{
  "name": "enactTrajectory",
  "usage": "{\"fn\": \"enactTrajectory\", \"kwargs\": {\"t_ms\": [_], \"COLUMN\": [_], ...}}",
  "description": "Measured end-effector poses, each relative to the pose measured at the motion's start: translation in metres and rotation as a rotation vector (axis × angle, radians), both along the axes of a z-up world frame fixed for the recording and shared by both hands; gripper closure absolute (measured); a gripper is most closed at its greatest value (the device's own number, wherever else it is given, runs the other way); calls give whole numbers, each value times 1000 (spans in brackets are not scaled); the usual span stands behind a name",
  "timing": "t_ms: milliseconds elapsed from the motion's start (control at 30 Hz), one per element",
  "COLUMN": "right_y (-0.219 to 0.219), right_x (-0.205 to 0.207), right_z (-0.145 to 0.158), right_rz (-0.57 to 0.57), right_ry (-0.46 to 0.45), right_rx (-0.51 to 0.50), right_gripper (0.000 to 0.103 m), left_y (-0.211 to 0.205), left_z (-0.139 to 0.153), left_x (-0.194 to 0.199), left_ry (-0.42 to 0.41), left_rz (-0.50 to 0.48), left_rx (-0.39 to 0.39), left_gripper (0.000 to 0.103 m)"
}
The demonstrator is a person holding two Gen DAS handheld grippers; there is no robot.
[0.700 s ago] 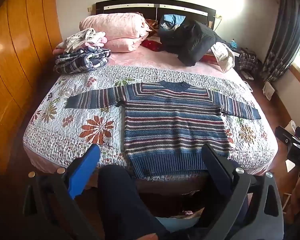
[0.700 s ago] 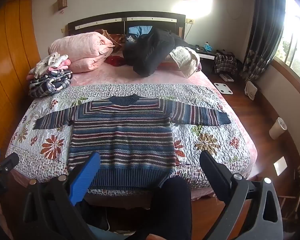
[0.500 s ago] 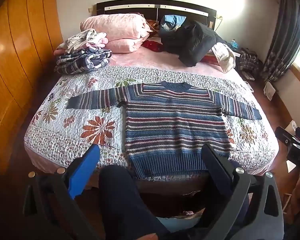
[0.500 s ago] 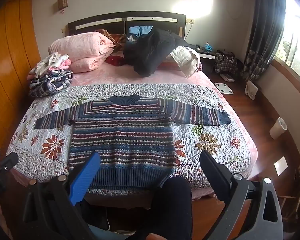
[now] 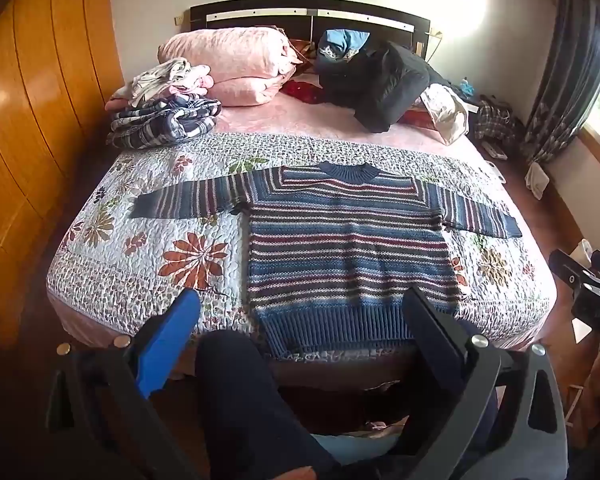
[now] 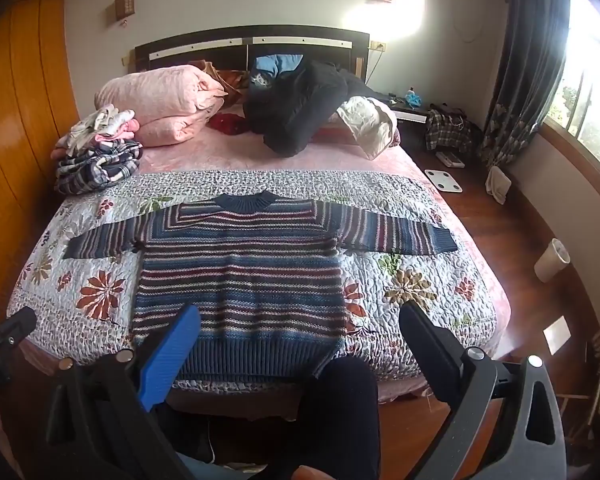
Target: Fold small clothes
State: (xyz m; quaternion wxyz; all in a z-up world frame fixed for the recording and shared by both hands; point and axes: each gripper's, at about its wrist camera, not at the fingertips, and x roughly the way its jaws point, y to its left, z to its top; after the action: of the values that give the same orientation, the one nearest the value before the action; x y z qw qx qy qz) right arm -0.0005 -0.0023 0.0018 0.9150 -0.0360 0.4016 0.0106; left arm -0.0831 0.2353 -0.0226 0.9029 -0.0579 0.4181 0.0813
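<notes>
Striped sweater [image 5: 350, 248]: knitted, bands of blue, maroon, grey and white, dark blue ribbed collar and hem; laid flat, front up, on the floral quilt [image 5: 140, 248] that covers the near half of the bed [image 6: 260, 156]. Both sleeves spread straight out to the sides; collar toward the headboard [image 6: 252, 40]; hem lies at the quilt's near edge, at the foot of the bed. Bare quilt shows on either side of the body and below each sleeve, and a strip beyond the collar. Far half of bed: pink sheet carrying a plaid folded pile [image 5: 168, 124] at the left edge, pink pillows [image 5: 236, 64], a black jacket [image 5: 384, 84]. Wooden wall panels [image 5: 32, 100] close along the bed's left side; open wooden floor [image 6: 496, 240] on the right, with a white bin [image 6: 552, 260] and curtains [image 6: 520, 80]. Left hand-held gripper [image 5: 300, 316]: fingers spread wide, nothing between them, held off the foot of the bed, clear of the hem. Right hand-held gripper [image 6: 300, 324]: likewise wide apart and empty. Person's dark-clad leg [image 6: 340, 412] visible below both.
</notes>
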Motion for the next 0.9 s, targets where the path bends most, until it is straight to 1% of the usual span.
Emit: {"fn": "enactTrajectory", "kwargs": {"t_ms": [367,900], "right_y": [-4,-4], "right_x": [-1,-1], "right_z": [3,7], "right_rz": [1,1], "right_ry": [-8,-16], "right_rx": [4,7], "right_gripper": [4,4], "left_y": [2,-13], "left_z": [6,12], "left_x": [3,4], "left_ry": [2,-14], "left_rz": [-4,-17], "left_rx": [13,30], "left_gripper": [3,3]}}
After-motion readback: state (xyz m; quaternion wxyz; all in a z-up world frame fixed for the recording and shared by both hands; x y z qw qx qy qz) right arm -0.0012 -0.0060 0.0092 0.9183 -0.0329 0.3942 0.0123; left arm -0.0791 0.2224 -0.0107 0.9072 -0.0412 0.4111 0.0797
